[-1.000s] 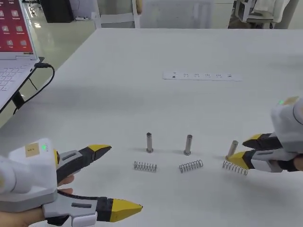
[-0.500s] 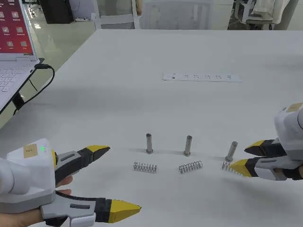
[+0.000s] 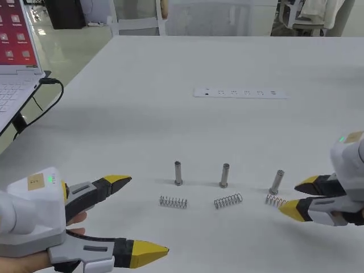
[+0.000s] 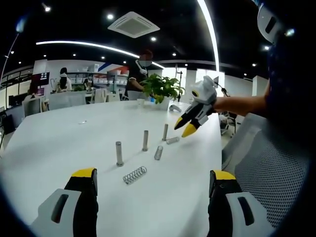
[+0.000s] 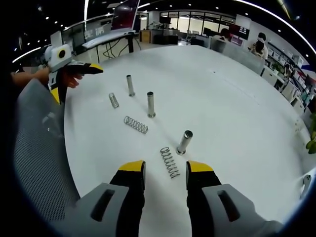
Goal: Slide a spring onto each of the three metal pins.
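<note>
Three pins stand upright in a row on the table [image 3: 170, 114], all bare. Reference is the middle pin [image 3: 224, 175]. The left pin [image 3: 178, 173] and right pin [image 3: 276, 182] flank it, each well apart from it.

Three springs lie flat on the person's side of that row. The middle spring [image 3: 228, 201] is just before the middle pin, the left spring [image 3: 173, 202] off to its left, and the right spring [image 3: 274, 200] off to its right.

Right gripper [image 3: 299, 195]: jaws apart, nothing held, further right of the middle pin than the right spring. Its lower tip is close to that spring's end, and contact possibly exists, but the coils are too small to tell.

Left gripper [image 3: 139, 214]: jaws wide apart, empty, well to the left of the middle pin and nearer the person.

Step in hand, as judged: pick up the right spring.
- Straddle the coils near one end and close lightly so they are not crushed.
- Leave the far end open.
- Lift, tip upright, centre the bore over the pin top, then lower.
</note>
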A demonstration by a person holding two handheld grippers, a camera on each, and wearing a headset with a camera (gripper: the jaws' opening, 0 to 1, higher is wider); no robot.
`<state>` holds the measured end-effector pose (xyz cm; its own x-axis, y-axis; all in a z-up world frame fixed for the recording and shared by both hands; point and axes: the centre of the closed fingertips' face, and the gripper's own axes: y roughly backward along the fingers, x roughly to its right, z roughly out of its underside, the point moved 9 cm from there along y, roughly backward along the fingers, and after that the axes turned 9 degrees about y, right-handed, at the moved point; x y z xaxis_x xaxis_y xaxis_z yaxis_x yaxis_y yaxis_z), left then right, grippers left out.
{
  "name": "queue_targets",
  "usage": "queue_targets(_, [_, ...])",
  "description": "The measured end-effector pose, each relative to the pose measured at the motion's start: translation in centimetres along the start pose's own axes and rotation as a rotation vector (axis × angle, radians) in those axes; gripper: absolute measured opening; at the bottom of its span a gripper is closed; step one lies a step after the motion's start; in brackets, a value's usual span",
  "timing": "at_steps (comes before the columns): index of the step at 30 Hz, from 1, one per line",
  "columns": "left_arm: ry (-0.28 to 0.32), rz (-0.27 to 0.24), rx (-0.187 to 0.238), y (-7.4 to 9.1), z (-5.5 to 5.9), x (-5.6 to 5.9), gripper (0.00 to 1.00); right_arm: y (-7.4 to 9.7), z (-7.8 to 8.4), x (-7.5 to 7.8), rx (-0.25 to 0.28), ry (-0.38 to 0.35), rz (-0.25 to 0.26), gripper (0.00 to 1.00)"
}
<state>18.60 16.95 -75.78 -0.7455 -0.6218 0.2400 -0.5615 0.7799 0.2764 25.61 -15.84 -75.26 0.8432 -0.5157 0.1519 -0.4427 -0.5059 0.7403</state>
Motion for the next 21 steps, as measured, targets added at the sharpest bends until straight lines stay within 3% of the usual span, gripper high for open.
queue_targets(21, [-0.004, -0.003, 0.004, 0.08, -0.16, 0.07, 0.91, -0.19, 0.51, -0.56, -0.026, 0.025, -0.024, 0.32])
